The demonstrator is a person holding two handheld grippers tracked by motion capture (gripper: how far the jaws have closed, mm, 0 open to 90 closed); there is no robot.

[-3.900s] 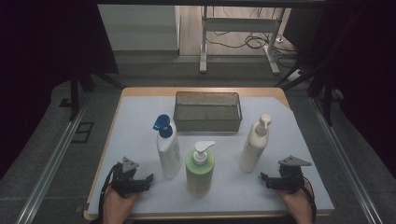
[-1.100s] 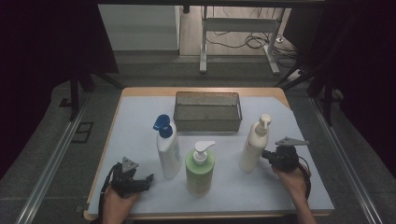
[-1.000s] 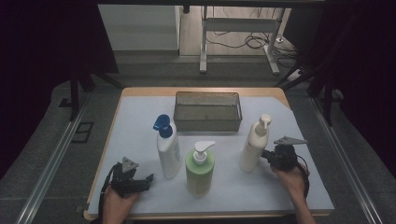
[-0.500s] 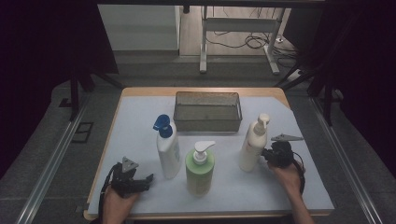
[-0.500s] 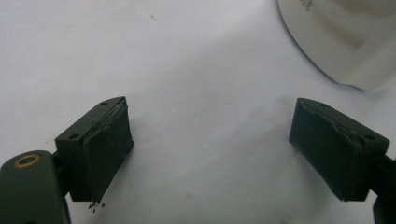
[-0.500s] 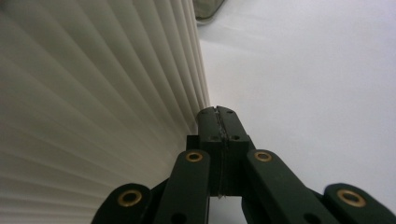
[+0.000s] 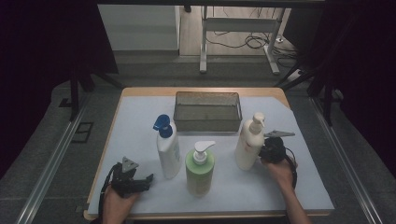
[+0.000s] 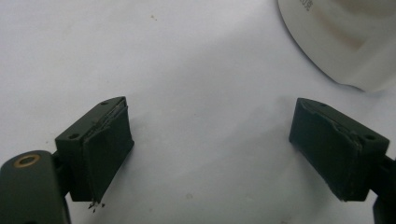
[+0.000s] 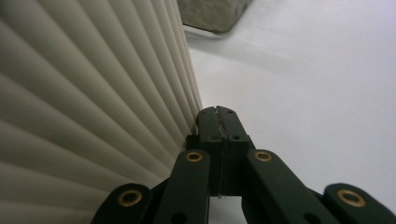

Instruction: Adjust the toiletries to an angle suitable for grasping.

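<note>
Cream ribbed pump bottle (image 7: 249, 142) stands upright on the white table cover (image 7: 140, 116), right of centre and in front of the mesh basket's (image 7: 207, 111) right end. Right gripper (image 7: 264, 150) sits just beside the bottle's lower body, forearm reaching in from the bottom edge, hand wrapped around the gripper body. In the right gripper view its jaws are pressed together with nothing between them, tips against the ribbed wall (image 9: 93, 84), probably touching, though the contact line is hard to read. Left gripper (image 7: 140, 181) rests low at the near left corner, hand behind it, jaws spread wide over bare cover, the white bottle with blue cap (image 7: 168, 148) close ahead.
</note>
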